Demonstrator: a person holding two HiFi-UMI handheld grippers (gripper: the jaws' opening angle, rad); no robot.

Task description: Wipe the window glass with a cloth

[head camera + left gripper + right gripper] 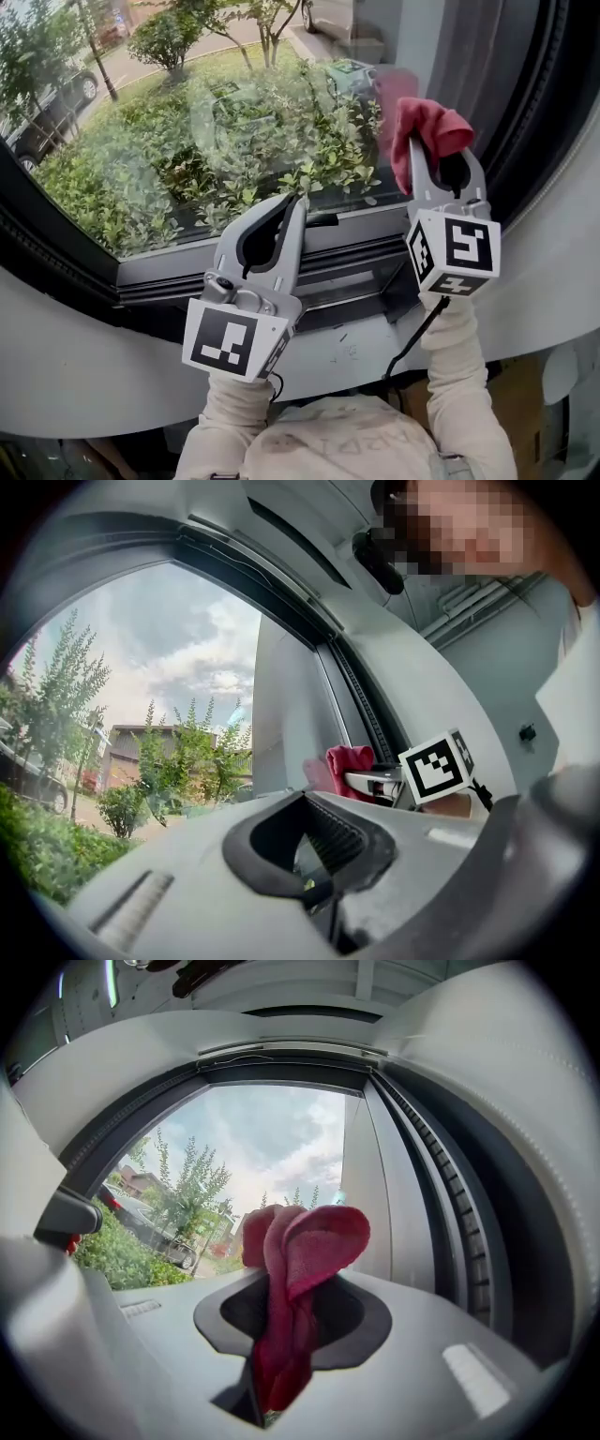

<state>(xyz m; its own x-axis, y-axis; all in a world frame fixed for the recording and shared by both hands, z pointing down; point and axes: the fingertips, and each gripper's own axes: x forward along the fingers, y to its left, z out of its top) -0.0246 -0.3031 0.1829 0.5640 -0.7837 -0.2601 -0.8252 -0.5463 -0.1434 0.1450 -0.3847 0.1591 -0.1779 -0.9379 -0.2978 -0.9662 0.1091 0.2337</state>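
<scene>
Right side first: the right gripper [439, 155] is raised high at the right-hand end of the window glass [187, 122], its jaws clamped tight on a red cloth [429, 127]. The cloth bunches up in a folded lump above the jaw tips, and in the right gripper view more of it hangs down through the gap between the jaws. A faint pink reflection of it shows in the pane just beside it, so it is right up at the glass, though I can't tell whether it touches. Down and to the left, the left gripper [294, 202] is held lower, in front of the window frame [328, 251], pointing up toward the pane with its jaws closed together and nothing between them. The two grippers are well apart. Beyond the glass, green shrubs [141, 178] fill the view, with a dark car [42, 117] parked at the far left.
</scene>
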